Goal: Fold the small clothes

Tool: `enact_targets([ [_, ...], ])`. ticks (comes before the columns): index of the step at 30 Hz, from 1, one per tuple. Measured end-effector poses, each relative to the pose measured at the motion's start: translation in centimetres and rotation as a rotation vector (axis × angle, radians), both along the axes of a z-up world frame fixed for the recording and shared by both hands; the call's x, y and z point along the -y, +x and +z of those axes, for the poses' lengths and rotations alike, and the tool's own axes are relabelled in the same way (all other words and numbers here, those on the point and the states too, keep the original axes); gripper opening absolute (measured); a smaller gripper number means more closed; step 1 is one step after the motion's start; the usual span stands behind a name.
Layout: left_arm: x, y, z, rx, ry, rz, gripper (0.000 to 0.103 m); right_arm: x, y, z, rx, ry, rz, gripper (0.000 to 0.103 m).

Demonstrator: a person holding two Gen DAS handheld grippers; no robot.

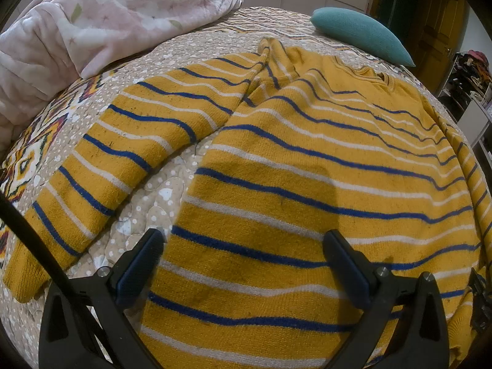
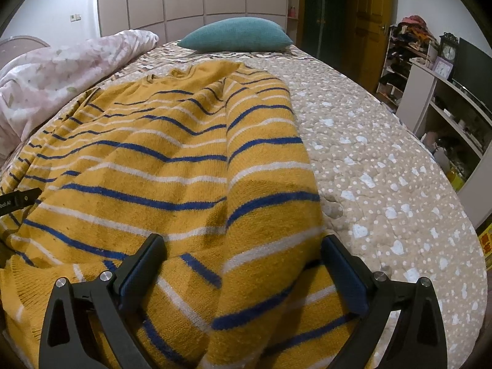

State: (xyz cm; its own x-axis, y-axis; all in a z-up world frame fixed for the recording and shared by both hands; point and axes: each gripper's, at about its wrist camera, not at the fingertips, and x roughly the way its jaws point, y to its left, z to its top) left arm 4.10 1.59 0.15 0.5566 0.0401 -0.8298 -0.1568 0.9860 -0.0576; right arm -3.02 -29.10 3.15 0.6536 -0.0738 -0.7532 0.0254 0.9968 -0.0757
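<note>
Your mustard-yellow knit sweater with blue and white stripes (image 1: 307, 160) lies spread on the bed's beige quilted cover with white hearts and dots (image 2: 384, 184), its long axis running from the near edge of the bed, where you stand, toward the far end. The ribbed round neckline (image 1: 363, 72) points away from you toward the teal oval cushion (image 2: 235, 35) at the far end, and the hem sits at the near edge under both tools. In the left wrist view one sleeve (image 1: 123, 160) angles out from the shoulder toward the near left corner of the bed, flat on the cover, with a wedge of bare quilt between it and the body. In the right wrist view the other side of the sweater is rumpled: a long raised fold (image 2: 227, 153) runs lengthwise along it, and the fabric bunches at the near edge; you cannot pick out the second sleeve clearly there. Your left gripper (image 1: 244, 258) hangs tilted down over the lower body of the sweater with its black fingers spread wide, and nothing is pinched between them. Your right gripper (image 2: 244, 261) is likewise spread wide over the bunched near right part of the sweater, straddling the fabric without pressing on it. A crumpled pink floral blanket (image 1: 107, 21) is heaped along the left edge of the bed, apart from the sweater. To the right of the bed stands a white open shelf unit (image 2: 446, 104) holding small cluttered items too small to identify.
</note>
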Motion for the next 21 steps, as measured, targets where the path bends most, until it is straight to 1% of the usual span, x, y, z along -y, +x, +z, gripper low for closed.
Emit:
enact_targets([
  [3,-0.11,-0.02,-0.01,0.000,0.000,-0.001,0.103,-0.03,0.01,-0.07,0.002,-0.007,-0.002,0.103],
  [5,-0.06,-0.02,-0.01,0.000,0.000,-0.001,0.103,-0.04,0.07,-0.06,-0.021,0.001,-0.003,0.103],
  [9,-0.05,-0.03,-0.01,0.001,0.000,-0.001,0.103,-0.13,0.07,-0.05,-0.027,0.000,-0.003,0.103],
  [11,-0.15,-0.04,-0.02,0.001,0.000,-0.001,0.103,-0.18,-0.07,0.00,-0.016,-0.033,-0.003,0.103],
  [18,-0.19,-0.06,-0.03,0.001,0.000,-0.002,0.103,-0.14,-0.10,0.10,0.011,-0.034,-0.002,0.103],
  [21,-0.17,-0.06,-0.03,0.001,0.000,-0.002,0.103,-0.16,-0.12,0.13,0.012,-0.011,-0.005,0.103],
])
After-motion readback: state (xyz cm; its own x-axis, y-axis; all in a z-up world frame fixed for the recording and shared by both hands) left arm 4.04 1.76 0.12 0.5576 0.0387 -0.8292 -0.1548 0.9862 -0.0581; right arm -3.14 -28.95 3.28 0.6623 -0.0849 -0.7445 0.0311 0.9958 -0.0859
